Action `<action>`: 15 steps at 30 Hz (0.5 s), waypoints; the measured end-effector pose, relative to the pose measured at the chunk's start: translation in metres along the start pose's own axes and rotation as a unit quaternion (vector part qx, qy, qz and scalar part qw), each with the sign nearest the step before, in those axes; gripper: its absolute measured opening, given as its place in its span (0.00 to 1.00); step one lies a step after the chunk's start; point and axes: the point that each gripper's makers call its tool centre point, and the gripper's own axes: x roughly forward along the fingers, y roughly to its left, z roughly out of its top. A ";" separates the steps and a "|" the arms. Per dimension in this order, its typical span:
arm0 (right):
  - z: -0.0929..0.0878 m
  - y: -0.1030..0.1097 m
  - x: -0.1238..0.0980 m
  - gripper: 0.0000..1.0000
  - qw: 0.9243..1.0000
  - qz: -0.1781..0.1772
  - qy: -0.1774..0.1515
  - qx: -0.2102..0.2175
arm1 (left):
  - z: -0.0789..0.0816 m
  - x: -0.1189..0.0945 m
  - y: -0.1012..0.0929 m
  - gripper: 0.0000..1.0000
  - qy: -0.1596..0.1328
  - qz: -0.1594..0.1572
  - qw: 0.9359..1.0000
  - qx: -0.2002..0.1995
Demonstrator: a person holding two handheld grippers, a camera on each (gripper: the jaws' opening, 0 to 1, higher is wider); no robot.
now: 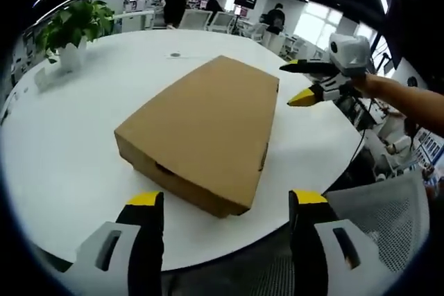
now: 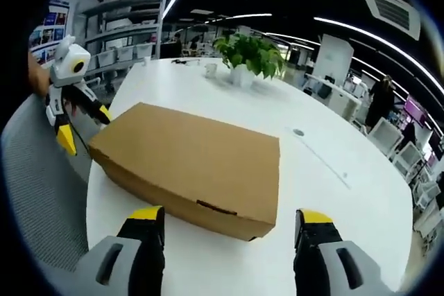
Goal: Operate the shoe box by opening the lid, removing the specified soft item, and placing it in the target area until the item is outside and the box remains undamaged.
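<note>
One flat cardboard shoe box (image 1: 201,129), lid closed | white round table (image 1: 62,164) | both jaws released

Shoe box (image 1: 201,129) near the desk's (image 1: 62,164) front edge — potted plant (image 1: 73,29) toward the far edge, well apart.

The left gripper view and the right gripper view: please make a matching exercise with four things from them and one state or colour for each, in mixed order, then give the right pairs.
Things:
1. shoe box
2. potted plant
3. table
4. left gripper

States or colours:
A. white, round top
B. brown cardboard, lid closed
C. jaws open, yellow tips
D. green leaves, white pot

Pairs: 1-B, 2-D, 3-A, 4-C
</note>
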 end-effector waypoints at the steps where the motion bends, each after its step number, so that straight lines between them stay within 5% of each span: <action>1: 0.000 0.000 0.001 0.74 1.000 0.002 0.001 0.000 | -0.001 0.002 0.000 0.74 0.004 -0.001 1.000 -0.003; 15: -0.001 0.000 0.022 0.61 0.999 0.045 0.013 0.010 | -0.002 0.019 0.003 0.63 0.024 -0.001 1.000 -0.016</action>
